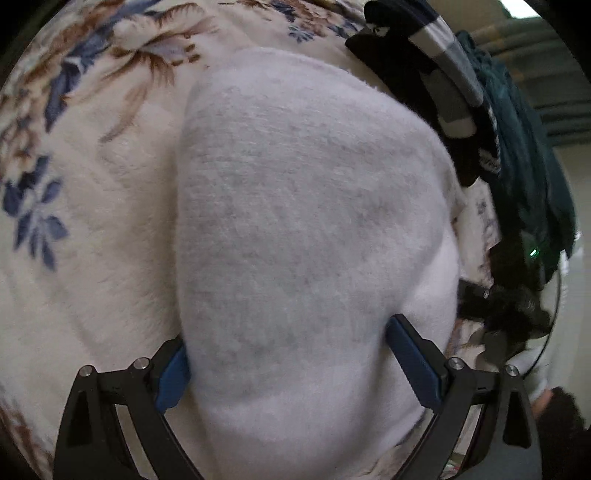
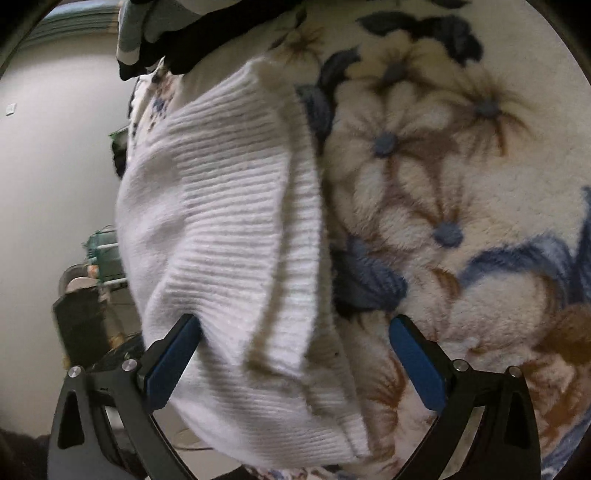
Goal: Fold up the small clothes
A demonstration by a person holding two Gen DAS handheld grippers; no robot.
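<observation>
A white sock point(image 1: 306, 229) lies on a cream fleece blanket point(image 1: 99, 229) with blue and brown flowers. In the left wrist view its smooth foot part fills the middle. My left gripper point(image 1: 288, 350) is open, its blue pads point(image 1: 413, 362) on either side of the sock's near end. In the right wrist view the sock's ribbed cuff point(image 2: 236, 229) lies at the blanket's point(image 2: 461, 229) left edge. My right gripper point(image 2: 295, 350) is open, with the cuff between its wide-apart pads point(image 2: 417, 362).
A pile of dark clothes, black, grey-striped point(image 1: 439, 62) and dark green point(image 1: 524, 166), lies at the blanket's far right; it also shows in the right wrist view point(image 2: 177, 33). Beyond the blanket's edge are a pale wall point(image 2: 55, 166) and clutter point(image 2: 92, 295).
</observation>
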